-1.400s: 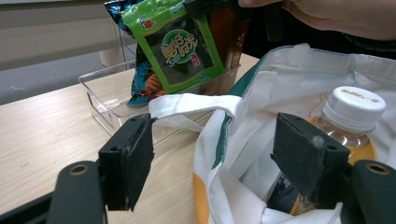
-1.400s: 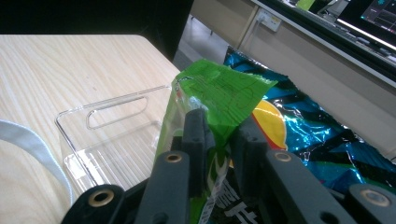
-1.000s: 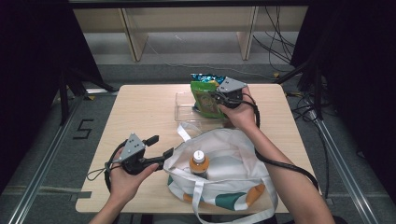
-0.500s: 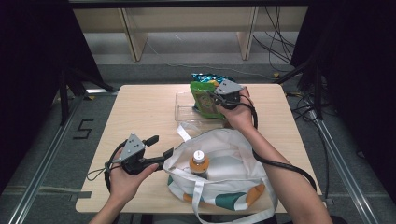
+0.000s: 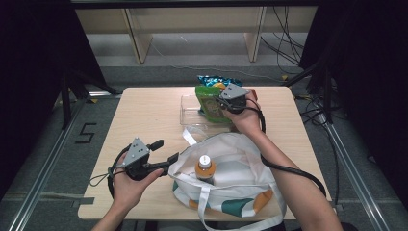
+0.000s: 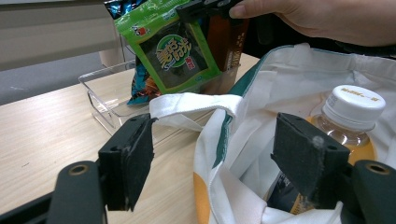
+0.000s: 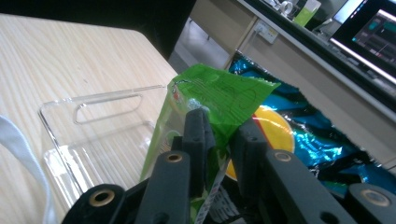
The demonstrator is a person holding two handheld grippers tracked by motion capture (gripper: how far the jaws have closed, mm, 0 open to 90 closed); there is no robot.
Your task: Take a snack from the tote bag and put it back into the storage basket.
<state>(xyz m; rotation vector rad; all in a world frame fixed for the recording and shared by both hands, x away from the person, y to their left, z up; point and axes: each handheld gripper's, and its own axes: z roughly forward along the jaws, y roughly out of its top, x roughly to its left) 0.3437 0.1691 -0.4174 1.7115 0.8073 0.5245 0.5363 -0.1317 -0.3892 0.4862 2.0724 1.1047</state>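
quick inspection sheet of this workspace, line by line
surface: wooden table, bare at its left
job's things: green snack pack standing in clear tray; tote bag open, orange-drink bottle inside
clutter: blue snack bag behind the green pack
grippers: right gripper shut on the green snack pack; left gripper open at the bag's rim
cables: black cable trailing from right gripper
surroundings: floor cables, shelf legs

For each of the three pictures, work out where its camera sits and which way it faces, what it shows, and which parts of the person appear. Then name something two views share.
High view: above the person's side, facing forward and down on the table; both forearms show.
Left gripper view: on the left gripper, facing the white bag and bottle; the other hand shows.
Right gripper view: on the right gripper, facing the green packet it clamps.
Shared: packet and clear tray.
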